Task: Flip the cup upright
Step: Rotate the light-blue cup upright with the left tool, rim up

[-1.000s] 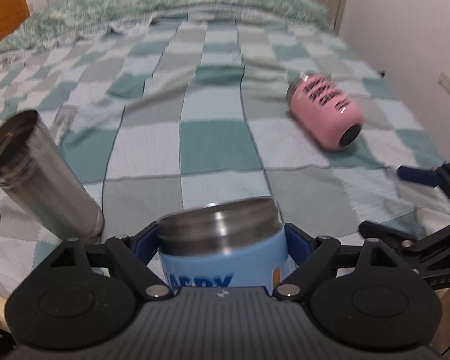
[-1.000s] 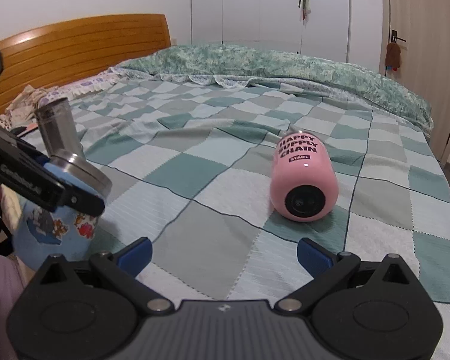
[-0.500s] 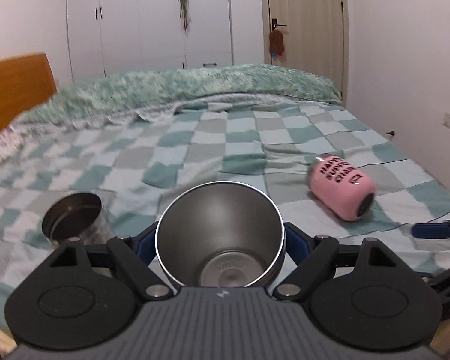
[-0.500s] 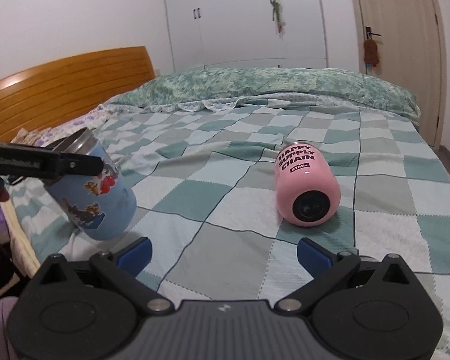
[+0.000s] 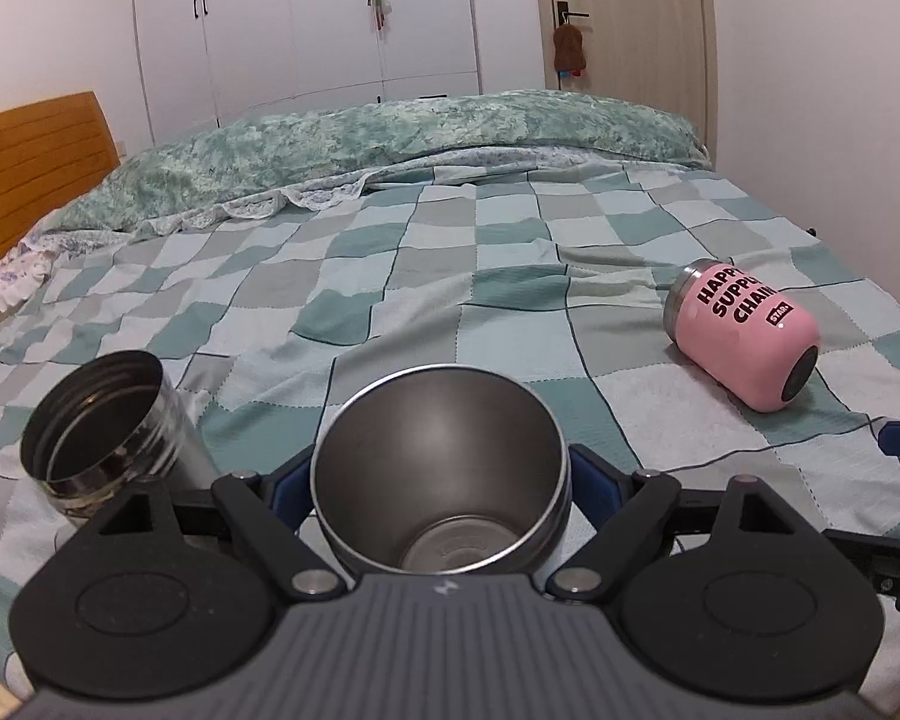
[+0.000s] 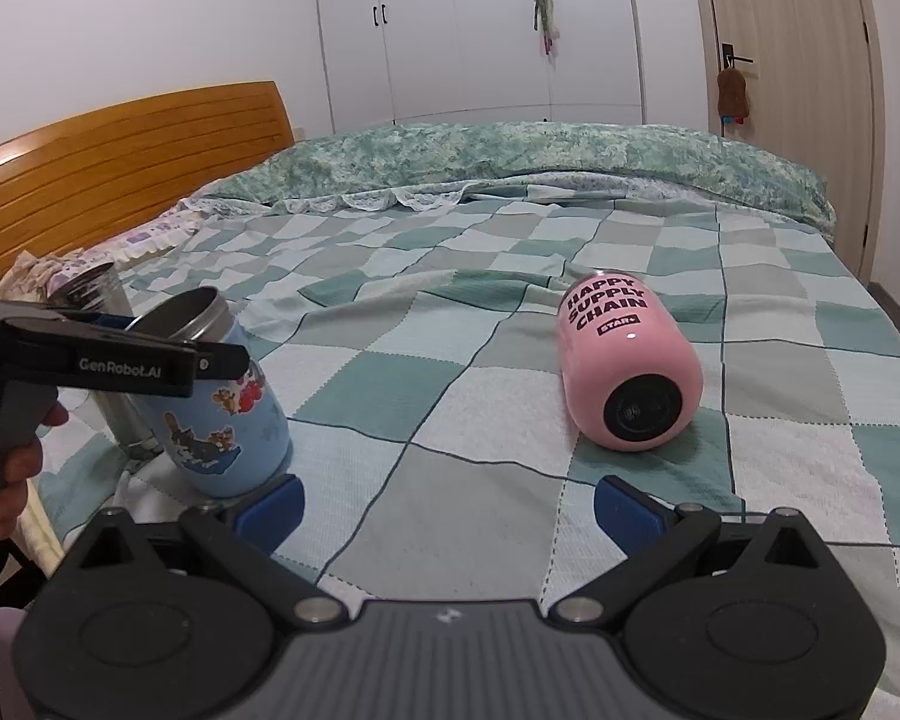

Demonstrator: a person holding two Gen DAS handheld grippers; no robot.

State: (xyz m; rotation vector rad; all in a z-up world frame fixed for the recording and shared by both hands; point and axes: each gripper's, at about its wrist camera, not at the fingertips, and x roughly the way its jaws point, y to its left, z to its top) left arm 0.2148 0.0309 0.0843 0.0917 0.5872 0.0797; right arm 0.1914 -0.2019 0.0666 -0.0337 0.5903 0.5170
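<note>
My left gripper [image 5: 441, 486] is shut on a blue cup [image 5: 444, 474] with cartoon stickers, its steel mouth facing up. In the right wrist view the blue cup [image 6: 216, 408] rests tilted on the bed's near left with the left gripper [image 6: 150, 360] around its rim. A pink cup [image 6: 627, 360] with black lettering lies on its side on the checked blanket, base toward me; it also shows in the left wrist view [image 5: 744, 339]. My right gripper [image 6: 447, 501] is open and empty, low over the bed's near edge.
A steel cup [image 5: 111, 426] stands open-mouthed left of the blue cup, seen behind it in the right wrist view [image 6: 93, 294]. The checked blanket [image 6: 480, 324] has folds mid-bed. A wooden headboard [image 6: 126, 168] is at left, pillows behind, a door at right.
My left gripper has turned the blue cup from rim-away to mouth-up and lowered it onto the bed beside the steel cup. The right gripper has stayed open and shifted slightly.
</note>
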